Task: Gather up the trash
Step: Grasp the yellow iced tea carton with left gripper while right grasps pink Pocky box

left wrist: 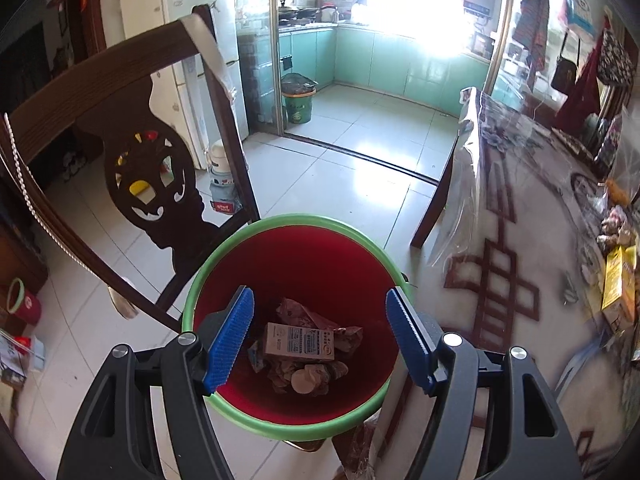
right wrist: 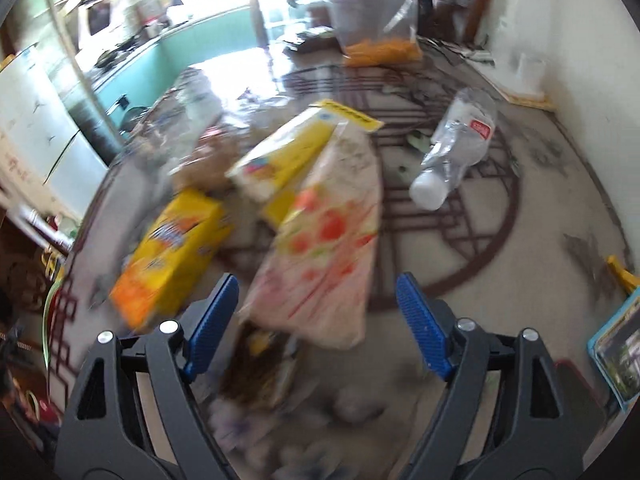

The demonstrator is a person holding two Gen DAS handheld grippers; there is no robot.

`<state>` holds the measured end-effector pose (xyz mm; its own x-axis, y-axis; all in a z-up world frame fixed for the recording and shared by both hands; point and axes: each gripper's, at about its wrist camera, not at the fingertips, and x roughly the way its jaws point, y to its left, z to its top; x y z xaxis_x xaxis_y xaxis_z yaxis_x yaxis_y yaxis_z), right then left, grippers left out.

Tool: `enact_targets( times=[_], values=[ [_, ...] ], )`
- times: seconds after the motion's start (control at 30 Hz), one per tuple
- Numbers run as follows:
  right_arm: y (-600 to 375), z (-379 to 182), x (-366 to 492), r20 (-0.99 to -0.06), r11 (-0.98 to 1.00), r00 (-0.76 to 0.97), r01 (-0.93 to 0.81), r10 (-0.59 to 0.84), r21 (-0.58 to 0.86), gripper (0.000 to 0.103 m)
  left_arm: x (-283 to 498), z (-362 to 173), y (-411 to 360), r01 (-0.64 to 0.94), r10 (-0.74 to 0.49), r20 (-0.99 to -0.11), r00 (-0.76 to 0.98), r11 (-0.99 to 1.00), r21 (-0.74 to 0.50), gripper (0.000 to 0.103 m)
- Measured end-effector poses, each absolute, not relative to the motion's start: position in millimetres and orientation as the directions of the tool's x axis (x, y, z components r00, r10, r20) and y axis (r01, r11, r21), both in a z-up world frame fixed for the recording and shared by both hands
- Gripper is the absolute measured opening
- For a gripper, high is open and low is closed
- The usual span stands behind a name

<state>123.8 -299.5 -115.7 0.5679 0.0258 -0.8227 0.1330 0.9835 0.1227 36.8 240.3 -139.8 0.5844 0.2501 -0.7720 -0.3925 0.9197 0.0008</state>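
My left gripper [left wrist: 320,292] hangs open over a red bin with a green rim [left wrist: 280,220]. Nothing is between its blue pads. Inside the bin lie a small carton [left wrist: 298,343] and crumpled wrappers [left wrist: 308,314]. My right gripper [right wrist: 317,278] is open above a patterned table [right wrist: 500,280], in a blurred view. A pink floral carton [right wrist: 324,248] lies just ahead between its fingers, untouched. Around it are a yellow-orange box [right wrist: 176,248], a yellow-white box [right wrist: 288,152], a crushed plastic bottle [right wrist: 456,152] and a brown wrapper [right wrist: 256,364].
A dark wooden chair [left wrist: 132,92] stands left of the bin, and the table edge [left wrist: 472,184] is on its right. A clear bag with orange contents [right wrist: 376,20] stands at the table's far side. A blue card [right wrist: 616,356] lies at the right edge.
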Motion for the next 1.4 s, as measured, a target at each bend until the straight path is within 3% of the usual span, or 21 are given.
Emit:
enact_targets(
  times=[0.1,0.2,0.37,0.43,0.53,0.6,0.67,0.83,0.87,0.93,1.1,1.27,1.33,1.37,1.4],
  values=[
    [-317.7,-128.8,144.9,-0.834,0.97,0.546,0.154,0.073,0.186,0.082,33.6,-130.1,216.9,-0.365,0.238,-0.749,0.618,0.931,-0.005,0.066],
    [-329.6,-144.9,164.3,-0.846,0.95,0.513,0.165,0.146,0.264,0.083,36.1,-114.2,179.6,-0.289,0.12,-0.743,0.658,0.952,-0.103,0.066],
    [-336.0,-159.9,172.8,-0.839,0.915,0.492,0.181,0.233,0.36,0.082,73.9,-89.2,91.8,-0.064,-0.068,-0.736,0.674,0.987,-0.149,0.071],
    [-333.0,-160.2,171.8,-0.836,0.912,0.485,0.165,0.257,0.376,0.072,92.8,-88.3,58.9,0.011,-0.15,-0.747,0.648,0.982,-0.187,0.072],
    [-330.3,-157.3,171.5,-0.829,0.91,0.488,0.148,0.274,0.388,0.069,115.6,-91.7,11.3,0.097,-0.216,-0.764,0.608,0.975,-0.199,0.072],
    [-334.1,-155.0,170.6,-0.822,0.905,0.494,0.144,0.285,0.4,0.049,128.5,-96.2,-19.9,0.155,-0.228,-0.778,0.586,0.974,-0.168,0.072],
    [-336.7,-153.1,168.6,-0.812,0.896,0.5,0.142,0.302,0.421,0.046,140.8,-105.2,-46.0,0.199,-0.225,-0.804,0.55,0.971,-0.135,0.072],
    [-340.5,-148.5,167.6,-0.806,0.89,0.513,0.159,0.296,0.428,0.048,165.5,-129.9,-81.9,0.223,-0.185,-0.865,0.467,0.971,-0.087,0.073],
    [-341.2,-146.0,167.0,-0.804,0.893,0.522,0.162,0.285,0.421,0.052,169.2,-133.0,-82.8,0.219,-0.192,-0.867,0.459,0.971,-0.098,0.076],
    [-341.1,-140.8,166.5,-0.798,0.901,0.546,0.165,0.256,0.402,0.077,176.5,-133.9,-81.3,0.201,-0.199,-0.869,0.454,0.972,-0.117,0.08],
    [-336.8,-139.1,175.9,-0.797,0.917,0.559,0.152,0.228,0.369,0.081,188.1,-130.4,-84.3,0.209,-0.197,-0.875,0.443,0.971,-0.113,0.079],
    [-336.2,-153.4,186.9,-0.816,0.914,0.527,0.163,0.239,0.373,0.081,194.0,-136.3,-96.7,0.236,-0.213,-0.882,0.419,0.964,-0.12,0.077],
    [-334.9,-157.1,187.1,-0.822,0.916,0.517,0.16,0.239,0.367,0.08,193.6,-142.6,-97.2,0.241,-0.219,-0.888,0.403,0.962,-0.128,0.063],
    [-333.2,-158.6,187.2,-0.826,0.919,0.51,0.155,0.24,0.363,0.079,192.5,-144.2,-96.5,0.239,-0.219,-0.889,0.402,0.962,-0.129,0.063],
    [-331.4,-159.2,186.9,-0.828,0.921,0.506,0.149,0.241,0.359,0.065,190.9,-143.8,-96.5,0.242,-0.217,-0.886,0.409,0.962,-0.124,0.062]
  ],
)
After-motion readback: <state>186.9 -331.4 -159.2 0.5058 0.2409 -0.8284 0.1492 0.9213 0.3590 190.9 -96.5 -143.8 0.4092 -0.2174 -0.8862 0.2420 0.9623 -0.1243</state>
